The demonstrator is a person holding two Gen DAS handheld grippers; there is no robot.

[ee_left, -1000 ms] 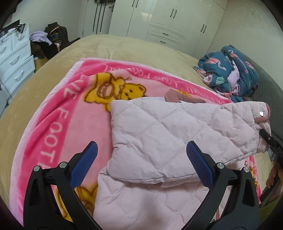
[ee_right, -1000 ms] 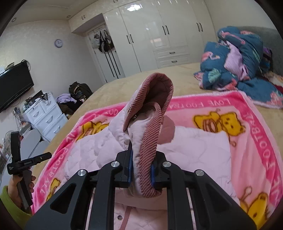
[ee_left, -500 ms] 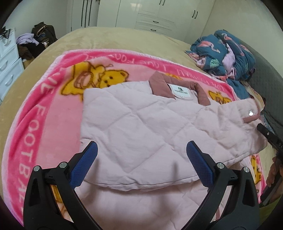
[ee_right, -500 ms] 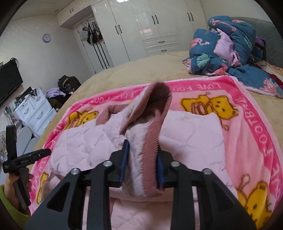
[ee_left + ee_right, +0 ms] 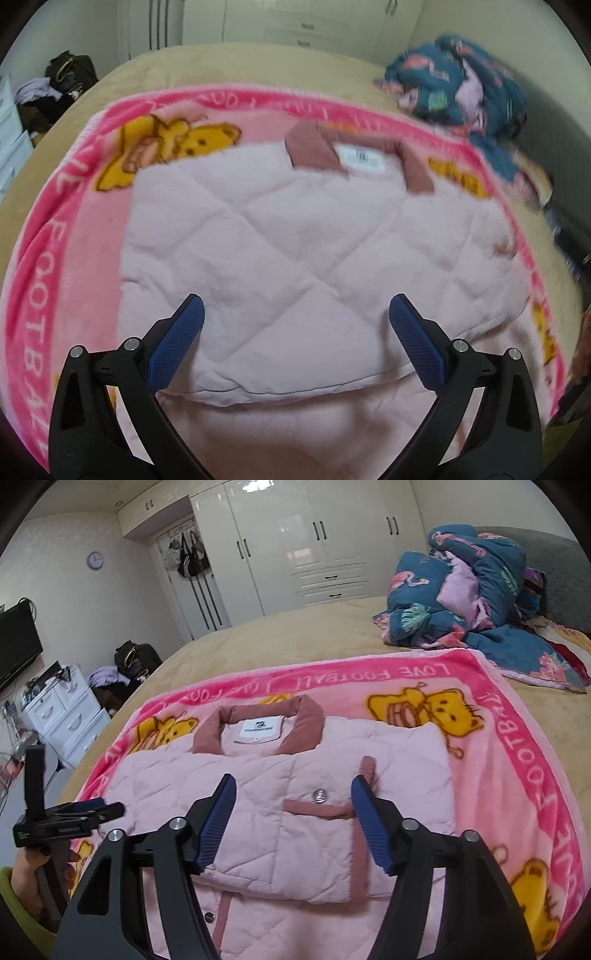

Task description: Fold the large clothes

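One pink quilted jacket point(image 5: 280, 805) lies on a pink cartoon blanket point(image 5: 517, 775) across the bed point(image 5: 295, 635), sleeves folded over its front, collar point(image 5: 258, 727) toward the wardrobe point(image 5: 295, 535). Both claws hover above it spread wide and empty: right claw point(image 5: 293, 825), left claw point(image 5: 295, 345). Blue bedding point(image 5: 461, 590) sits heaped beyond.

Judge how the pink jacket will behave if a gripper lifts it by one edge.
The jacket is quilted and puffy, so probably light for its bulk. It lies in soft folds on the blanket, so a lifted edge would likely droop, and the folded sleeve may slide off.
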